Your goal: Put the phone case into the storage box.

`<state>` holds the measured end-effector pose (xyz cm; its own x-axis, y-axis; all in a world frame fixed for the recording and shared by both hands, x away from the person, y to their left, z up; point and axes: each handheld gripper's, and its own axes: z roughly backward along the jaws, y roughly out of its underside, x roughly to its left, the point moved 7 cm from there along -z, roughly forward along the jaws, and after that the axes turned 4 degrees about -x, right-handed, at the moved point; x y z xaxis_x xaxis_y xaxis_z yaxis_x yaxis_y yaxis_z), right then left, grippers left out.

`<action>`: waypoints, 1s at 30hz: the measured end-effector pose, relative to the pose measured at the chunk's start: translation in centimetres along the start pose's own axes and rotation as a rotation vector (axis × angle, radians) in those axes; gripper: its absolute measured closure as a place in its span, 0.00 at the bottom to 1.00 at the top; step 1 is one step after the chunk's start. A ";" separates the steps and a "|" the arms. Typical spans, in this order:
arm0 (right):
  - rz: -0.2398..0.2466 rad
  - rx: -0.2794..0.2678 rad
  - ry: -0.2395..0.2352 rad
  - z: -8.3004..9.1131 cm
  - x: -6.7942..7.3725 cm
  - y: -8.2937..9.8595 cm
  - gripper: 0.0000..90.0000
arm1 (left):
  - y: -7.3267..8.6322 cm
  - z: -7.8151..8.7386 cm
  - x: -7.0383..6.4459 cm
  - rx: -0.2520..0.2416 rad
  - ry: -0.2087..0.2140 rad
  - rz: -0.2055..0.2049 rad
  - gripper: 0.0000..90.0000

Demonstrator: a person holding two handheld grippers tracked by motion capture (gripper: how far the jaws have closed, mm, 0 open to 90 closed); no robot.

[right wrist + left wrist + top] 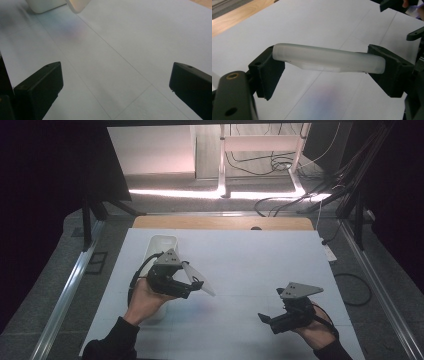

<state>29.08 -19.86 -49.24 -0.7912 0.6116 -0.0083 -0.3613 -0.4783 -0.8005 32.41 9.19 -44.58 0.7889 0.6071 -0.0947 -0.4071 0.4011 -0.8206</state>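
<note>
Laboratory recording bay: white-covered table (260,265) on metal floor rails (65,290), dark curtained sides, loose cables (280,165) across grey carpet behind.

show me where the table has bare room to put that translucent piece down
Widest free patch: the white sheet between the left gripper and right gripper, up to the wooden edge. Crowded at the left, where the white container stands behind the held translucent piece.

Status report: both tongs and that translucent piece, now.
Left tongs shut on translucent plastic piece, held above white sheet. Right tongs open, empty, over the sheet. White container behind left hand; nothing between tongs.
</note>
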 end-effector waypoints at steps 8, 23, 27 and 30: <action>-0.006 0.015 0.064 0.9 -0.8 1.1 0.00 | -0.3 0.4 1.2 0.013 -0.020 0.024 0.20; -0.080 0.002 0.119 2.6 -2.0 2.8 0.00 | -1.0 1.5 3.6 0.049 -0.088 0.063 0.20; -0.083 0.016 0.143 2.9 -2.4 3.4 0.00 | -1.4 1.9 4.2 0.052 -0.105 0.069 0.20; -0.095 0.019 0.157 3.3 -2.7 3.8 0.00 | -1.7 2.2 4.6 0.054 -0.121 0.079 0.20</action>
<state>28.20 -25.38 -50.25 -0.6671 0.7445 -0.0277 -0.4414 -0.4249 -0.7904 35.71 12.88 -42.40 0.6939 0.7148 -0.0866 -0.4921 0.3831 -0.7817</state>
